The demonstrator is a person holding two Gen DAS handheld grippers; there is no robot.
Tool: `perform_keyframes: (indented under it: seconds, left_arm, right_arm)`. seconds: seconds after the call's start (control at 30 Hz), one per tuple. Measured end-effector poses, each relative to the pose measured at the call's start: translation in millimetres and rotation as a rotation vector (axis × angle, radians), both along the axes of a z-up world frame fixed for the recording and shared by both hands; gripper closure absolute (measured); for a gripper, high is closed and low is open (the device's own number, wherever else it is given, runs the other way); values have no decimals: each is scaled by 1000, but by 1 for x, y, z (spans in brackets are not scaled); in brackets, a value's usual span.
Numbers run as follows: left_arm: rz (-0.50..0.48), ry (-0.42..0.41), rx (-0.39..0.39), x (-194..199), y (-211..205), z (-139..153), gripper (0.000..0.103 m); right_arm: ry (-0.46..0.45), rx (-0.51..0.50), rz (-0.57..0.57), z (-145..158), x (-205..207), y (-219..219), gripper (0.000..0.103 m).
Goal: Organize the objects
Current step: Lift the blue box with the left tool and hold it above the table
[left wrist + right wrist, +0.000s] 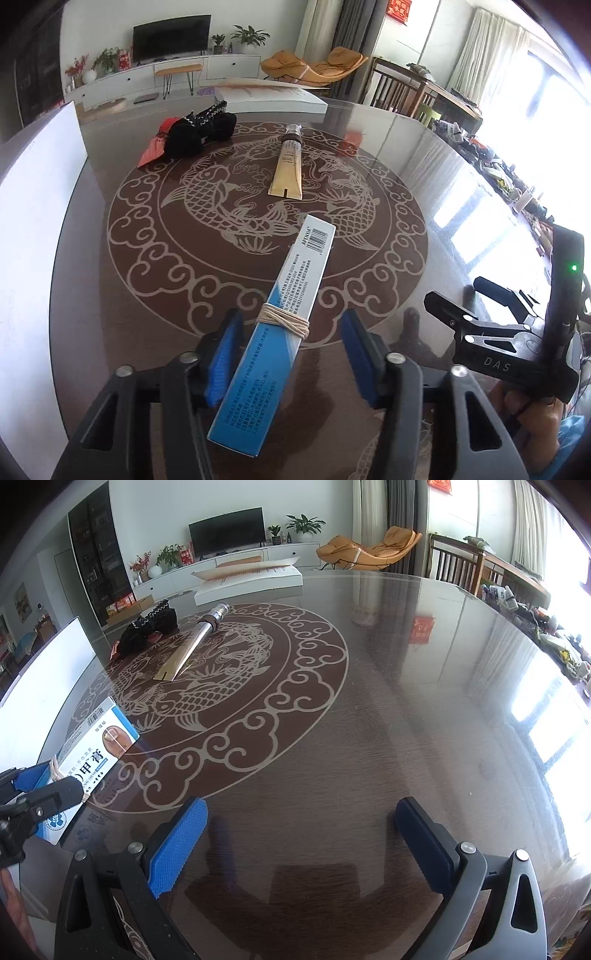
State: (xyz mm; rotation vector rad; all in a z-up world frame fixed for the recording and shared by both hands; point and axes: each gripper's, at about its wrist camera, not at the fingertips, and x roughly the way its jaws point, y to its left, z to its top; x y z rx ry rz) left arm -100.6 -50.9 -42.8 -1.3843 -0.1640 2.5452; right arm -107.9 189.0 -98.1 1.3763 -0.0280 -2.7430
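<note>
Above the table [110,295], left tongs [291,354] angle downward.

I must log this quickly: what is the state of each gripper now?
Left gripper: open, the rubber-banded box between its fingers, not clamped.
Right gripper: open, empty.

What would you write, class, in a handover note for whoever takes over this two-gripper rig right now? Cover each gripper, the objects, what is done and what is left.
Left gripper: open, jaws either side of the string-bound blue-white box; one pad stands clear of it, so no firm grip.
Right gripper: open, empty, over the table.
Gold tube lies on the fish pattern; black-and-red fabric bundle lies beyond it.
Done: nothing visibly sorted.
Left: grip and place the box, then probably the tube and bundle; the destination is unclear.
</note>
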Motion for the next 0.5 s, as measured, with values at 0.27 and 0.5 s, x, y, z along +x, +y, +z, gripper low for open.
perform_keyframes:
  seconds: [0.27,0.5]
  left_arm:
    - [121,-67,105,-8,-36,4,75]
    - [244,-65,21,-14,-61,4,48]
  right_arm:
    - [0,1,0,0,0,0,1]
    - [4,-9,-1,1,0,0,1]
